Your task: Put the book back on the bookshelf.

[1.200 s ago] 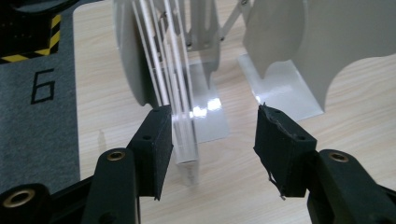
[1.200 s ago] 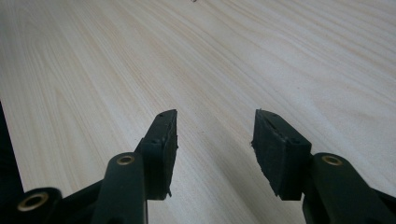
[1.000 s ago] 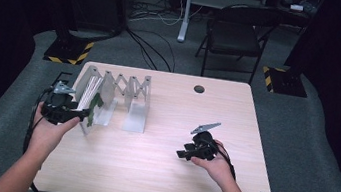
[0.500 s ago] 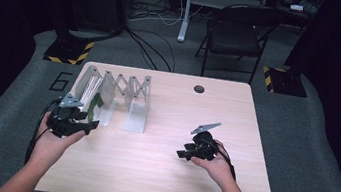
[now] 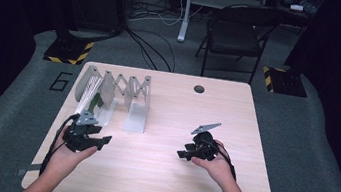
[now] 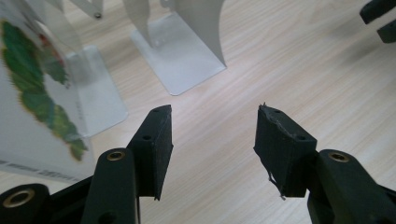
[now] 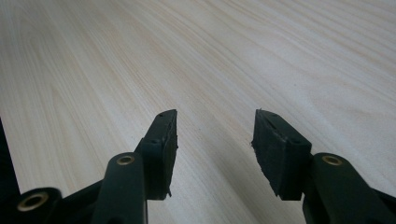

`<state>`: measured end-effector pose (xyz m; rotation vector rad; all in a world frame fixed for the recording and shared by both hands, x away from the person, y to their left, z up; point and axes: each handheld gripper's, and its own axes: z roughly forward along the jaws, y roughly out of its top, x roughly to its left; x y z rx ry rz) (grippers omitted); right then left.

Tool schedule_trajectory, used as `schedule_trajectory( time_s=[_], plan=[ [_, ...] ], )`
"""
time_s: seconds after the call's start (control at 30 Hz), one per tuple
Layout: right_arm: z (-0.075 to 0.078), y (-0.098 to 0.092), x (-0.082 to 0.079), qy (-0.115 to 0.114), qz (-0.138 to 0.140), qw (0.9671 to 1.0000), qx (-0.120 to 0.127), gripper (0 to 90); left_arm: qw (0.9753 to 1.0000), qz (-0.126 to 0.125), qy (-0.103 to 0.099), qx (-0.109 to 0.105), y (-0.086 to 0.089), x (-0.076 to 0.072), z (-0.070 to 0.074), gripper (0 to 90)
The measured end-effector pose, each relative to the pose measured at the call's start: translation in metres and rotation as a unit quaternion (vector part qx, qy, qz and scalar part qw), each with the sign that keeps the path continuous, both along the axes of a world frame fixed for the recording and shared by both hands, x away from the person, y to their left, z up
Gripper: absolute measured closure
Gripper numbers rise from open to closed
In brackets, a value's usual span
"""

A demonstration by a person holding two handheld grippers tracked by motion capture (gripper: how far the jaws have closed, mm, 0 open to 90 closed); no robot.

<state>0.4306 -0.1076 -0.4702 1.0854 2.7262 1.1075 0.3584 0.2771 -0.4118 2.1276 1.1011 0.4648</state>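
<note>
Left tool (image 6: 212, 140) gaping empty, low over desk (image 5: 157, 175), just short of book (image 6: 32, 93) propped upright in rack (image 5: 118, 91) for easy gripping. Right tool (image 7: 212, 140) equally wide, idle, well apart.

- I see the table (image 5: 157, 175) with the expanding rack (image 5: 119, 86) standing on its far left part, its dividers running in a row left to right.
- A book (image 5: 91, 96) stands in the rack's leftmost slot (upright, leaning slightly, as far as I can tell).
- My left gripper (image 5: 101, 140) sits near the table's left front, just in front of the rack and the book; in the left gripper view the book (image 6: 32, 93) lies to the left of the left gripper (image 6: 212, 135).
- My right gripper (image 5: 181, 154) is right of centre, well apart from the rack.
- A round grommet (image 5: 199, 89) lies at the far edge.
- A chair (image 5: 238, 30) stands behind the table.
</note>
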Motion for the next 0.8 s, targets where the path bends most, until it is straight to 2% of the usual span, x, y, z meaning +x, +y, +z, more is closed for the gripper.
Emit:
schedule_trajectory(
  time_s=[0.1, 0.2, 0.33, 0.4, 0.5, 0.53, 0.73, 0.8],
  plan=[
    [0.000, -0.001, 0.000, -0.004, 0.001, 1.0000, -0.005, 50.0, 0.9998, -0.020, 0.002, 0.004, -0.003, -0.002, -0.008, 46.4],
    [0.000, -0.002, 0.000, -0.006, 0.005, 0.9999, -0.009, 50.0, 0.9995, -0.032, 0.005, 0.002, -0.005, -0.006, -0.018, 46.4],
    [0.000, -0.001, 0.000, -0.006, 0.005, 0.9999, -0.009, 49.8, 0.9990, -0.042, 0.000, 0.014, -0.007, -0.013, -0.027, 46.4],
    [-0.001, -0.001, 0.000, -0.008, 0.006, 0.9999, -0.008, 49.6, 0.9988, -0.047, 0.001, 0.013, -0.006, -0.016, -0.032, 46.4],
    [-0.001, 0.000, 0.000, -0.007, 0.012, 0.9998, -0.013, 49.5, 0.9990, -0.044, 0.001, 0.005, -0.004, -0.020, -0.039, 46.4],
    [-0.002, 0.000, 0.000, -0.007, 0.011, 0.9998, -0.013, 49.5, 0.9989, -0.045, 0.006, 0.003, -0.003, -0.021, -0.041, 46.3],
    [-0.002, 0.000, -0.001, -0.006, 0.006, 0.9999, -0.015, 49.5, 0.9991, -0.038, 0.004, -0.020, 0.002, -0.022, -0.053, 46.2],
    [-0.003, 0.001, -0.001, -0.006, 0.009, 0.9998, -0.015, 49.4, 0.9991, -0.039, 0.006, -0.016, 0.004, -0.021, -0.056, 46.2]
  ],
)
